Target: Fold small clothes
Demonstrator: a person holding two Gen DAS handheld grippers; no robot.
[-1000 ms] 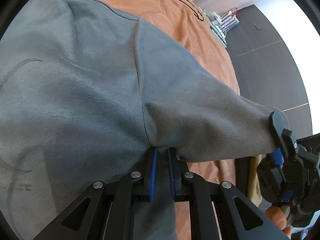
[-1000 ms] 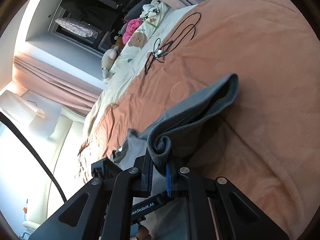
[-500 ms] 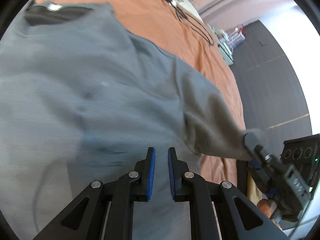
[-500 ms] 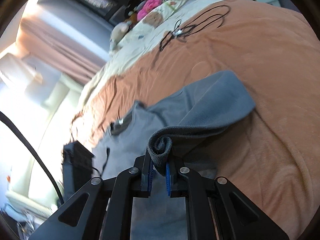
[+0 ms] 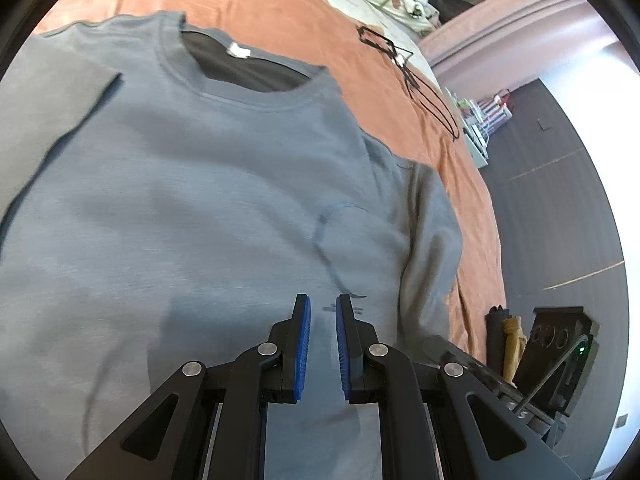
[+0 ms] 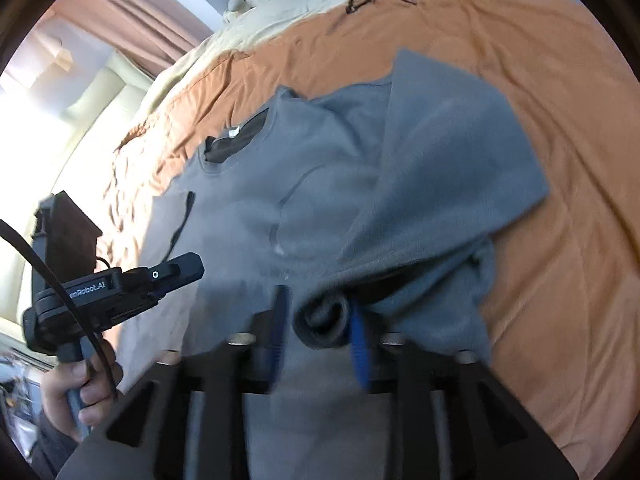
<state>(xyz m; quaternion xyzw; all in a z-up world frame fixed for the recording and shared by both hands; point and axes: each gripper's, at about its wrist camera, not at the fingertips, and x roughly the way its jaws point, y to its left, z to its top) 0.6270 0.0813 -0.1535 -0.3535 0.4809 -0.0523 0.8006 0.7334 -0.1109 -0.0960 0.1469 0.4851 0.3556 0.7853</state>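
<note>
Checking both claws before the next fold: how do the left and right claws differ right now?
The left claw is nearly shut and empty above the grey shirt; the right claw has just been opening, its jaws apart with the rolled sleeve cuff between them. Both have blue pads.

Both views sit on hand-held grippers and look forward and downward along their own fingers, close above the bed. The left wrist view faces up the grey T-shirt (image 5: 208, 208) toward its collar, with the orange bedspread (image 5: 280, 12) and dark floor (image 5: 560, 200) on its right. The right wrist view looks across the same shirt from the other side, taking in the left gripper (image 6: 192, 270) at its left edge. Both share the shirt, bedspread and black cable (image 5: 404, 68).
</note>
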